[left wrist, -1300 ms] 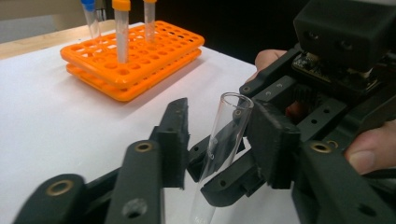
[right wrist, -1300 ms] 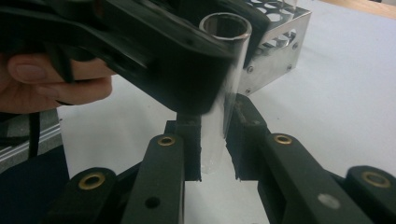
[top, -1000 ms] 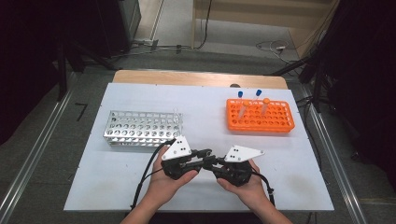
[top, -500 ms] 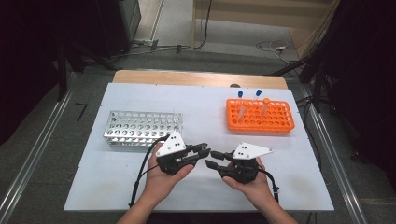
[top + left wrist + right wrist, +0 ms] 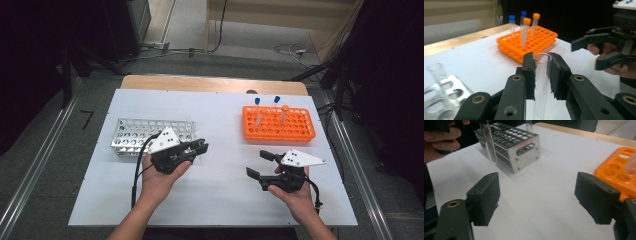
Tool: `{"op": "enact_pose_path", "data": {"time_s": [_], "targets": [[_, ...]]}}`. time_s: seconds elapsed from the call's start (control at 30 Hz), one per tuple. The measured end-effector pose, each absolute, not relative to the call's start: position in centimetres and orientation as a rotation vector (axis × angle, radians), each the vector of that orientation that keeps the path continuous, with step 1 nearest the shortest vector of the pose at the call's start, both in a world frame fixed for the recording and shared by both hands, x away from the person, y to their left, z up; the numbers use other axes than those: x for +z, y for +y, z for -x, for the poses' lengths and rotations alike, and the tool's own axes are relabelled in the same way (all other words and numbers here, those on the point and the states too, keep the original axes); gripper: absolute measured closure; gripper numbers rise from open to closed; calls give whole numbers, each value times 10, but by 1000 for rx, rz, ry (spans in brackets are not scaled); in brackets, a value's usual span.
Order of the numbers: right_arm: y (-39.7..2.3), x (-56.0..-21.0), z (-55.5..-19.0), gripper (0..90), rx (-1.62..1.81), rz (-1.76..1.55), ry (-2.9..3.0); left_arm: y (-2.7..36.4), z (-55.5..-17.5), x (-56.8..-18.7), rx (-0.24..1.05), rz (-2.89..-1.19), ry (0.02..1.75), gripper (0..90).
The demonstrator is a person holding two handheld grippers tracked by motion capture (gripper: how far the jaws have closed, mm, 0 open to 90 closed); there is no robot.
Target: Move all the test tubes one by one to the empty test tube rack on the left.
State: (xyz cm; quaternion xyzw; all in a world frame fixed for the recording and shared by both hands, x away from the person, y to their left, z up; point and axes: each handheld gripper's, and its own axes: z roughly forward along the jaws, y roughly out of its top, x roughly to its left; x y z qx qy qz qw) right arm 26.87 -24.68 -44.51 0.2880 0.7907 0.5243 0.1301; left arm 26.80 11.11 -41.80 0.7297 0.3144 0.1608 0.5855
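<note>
My left gripper (image 5: 202,146) (image 5: 541,58) is shut on a clear, uncapped test tube (image 5: 541,82), whose open rim shows between the pads. The tube (image 5: 489,145) hangs in front of the metal rack (image 5: 131,135) (image 5: 509,142). My right gripper (image 5: 257,164) (image 5: 536,197) is open over bare table right of centre. Its jaws have just been opening and nothing is between them. The orange rack (image 5: 278,127) (image 5: 534,41) at the back right holds capped tubes, two blue (image 5: 257,101) and two orange (image 5: 284,108).
The white table top (image 5: 220,115) has free room between the two racks and along its front. Another clear tube (image 5: 435,70) stands in the metal rack. A wooden edge (image 5: 210,84) runs behind the white top.
The two grippers were close together at the table's middle. They have drawn apart: the left went left with the tube, the right went right and its jaws opened.
</note>
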Motion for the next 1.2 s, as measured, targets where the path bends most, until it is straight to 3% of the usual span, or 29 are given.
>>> {"op": "enact_pose_path", "data": {"time_s": [0.33, 0.57, 1.2], "targets": [[-286, -446, -270, 108, 1523, -906, 2229, 132, -285, -404, 430, -1668, 780, 764], [-304, -451, -268, 1, 1491, -920, 2242, 140, -296, -398, 457, -1655, 802, 764], [-333, -464, -276, 0, 1470, -1016, 2217, 154, -334, -395, 544, -1630, 888, 764]]}}
